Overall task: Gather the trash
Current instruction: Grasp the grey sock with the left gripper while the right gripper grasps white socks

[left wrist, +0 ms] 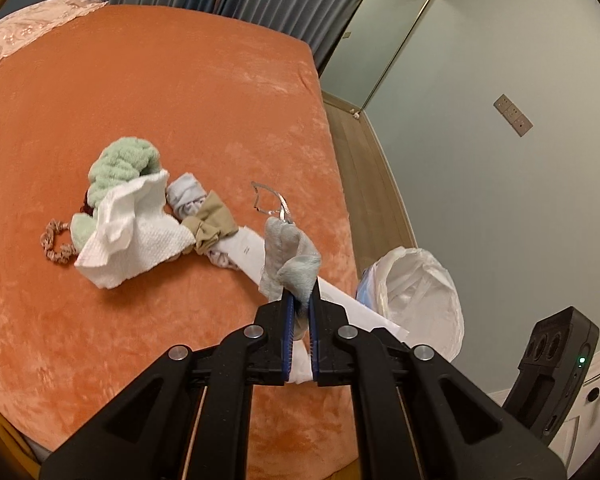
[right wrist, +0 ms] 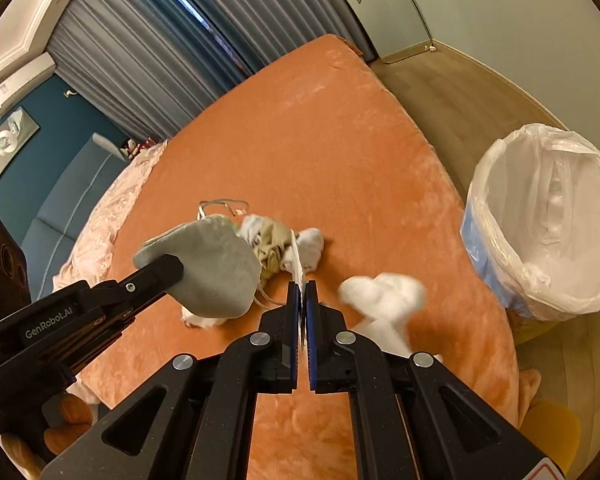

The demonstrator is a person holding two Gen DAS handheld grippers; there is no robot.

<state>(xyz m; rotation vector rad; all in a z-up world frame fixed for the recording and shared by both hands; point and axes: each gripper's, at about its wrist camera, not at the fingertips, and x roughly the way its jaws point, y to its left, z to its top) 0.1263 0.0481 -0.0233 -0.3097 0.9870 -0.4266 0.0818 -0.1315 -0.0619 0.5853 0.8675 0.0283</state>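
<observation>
Two claws pinch trash: left claw [left wrist: 300,304] grey cloth [left wrist: 288,256], right claw [right wrist: 301,300] white card [right wrist: 299,266].

Both tools are matte black plastic — angular linkage arms with triangular cut-outs, joined by round silver pivot pins. The left tool [left wrist: 300,304] ends in two flat black fingers lined with ribbed blue pads [left wrist: 288,336]. The right tool [right wrist: 301,296] is built the same, blue pads [right wrist: 311,344] facing each other. Seen from the side in the right wrist view, the left tool's arm carries small screws and white "GenRobot.AI" lettering [right wrist: 49,330] — a red-edged warning label sits at the right tool's base.
</observation>
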